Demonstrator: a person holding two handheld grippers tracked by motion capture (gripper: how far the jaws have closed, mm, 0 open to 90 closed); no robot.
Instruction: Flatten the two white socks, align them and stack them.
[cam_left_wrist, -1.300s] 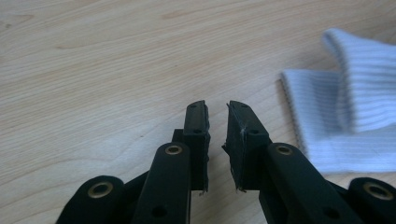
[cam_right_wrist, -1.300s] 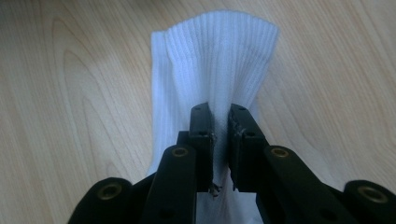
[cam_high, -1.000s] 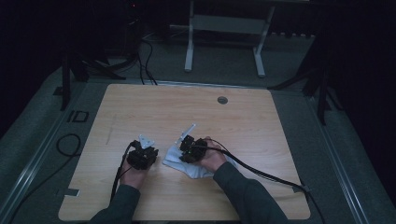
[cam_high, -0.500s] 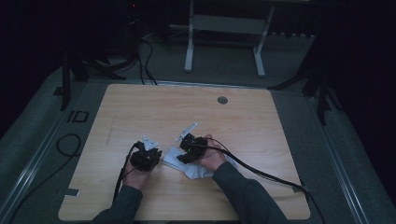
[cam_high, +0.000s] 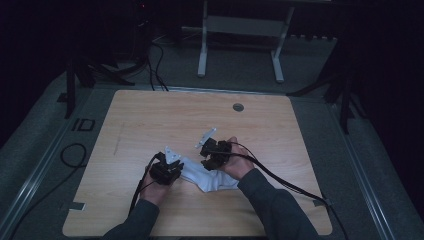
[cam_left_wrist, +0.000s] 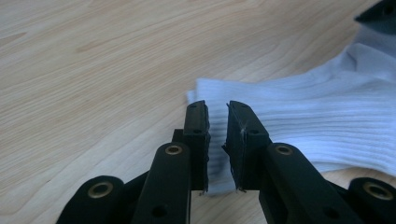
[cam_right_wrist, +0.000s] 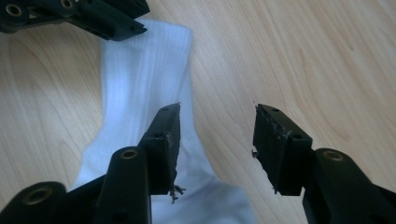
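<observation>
Left gripper (cam_left_wrist: 217, 112) pinches sock (cam_left_wrist: 317, 121) cuff edge (right gripper (cam_right_wrist: 217, 116) gaping).

A light wooden table (cam_high: 150, 125) with rounded corners stands on grey floor, its pale grain running across the top. A white ribbed sock (cam_high: 210, 179) lies flat on the near half of the tabletop, cuff end toward the left, its fabric resting directly on the wood. A small round grey grommet (cam_high: 238, 107) sits in the surface near the far edge, well apart from the sock.
</observation>
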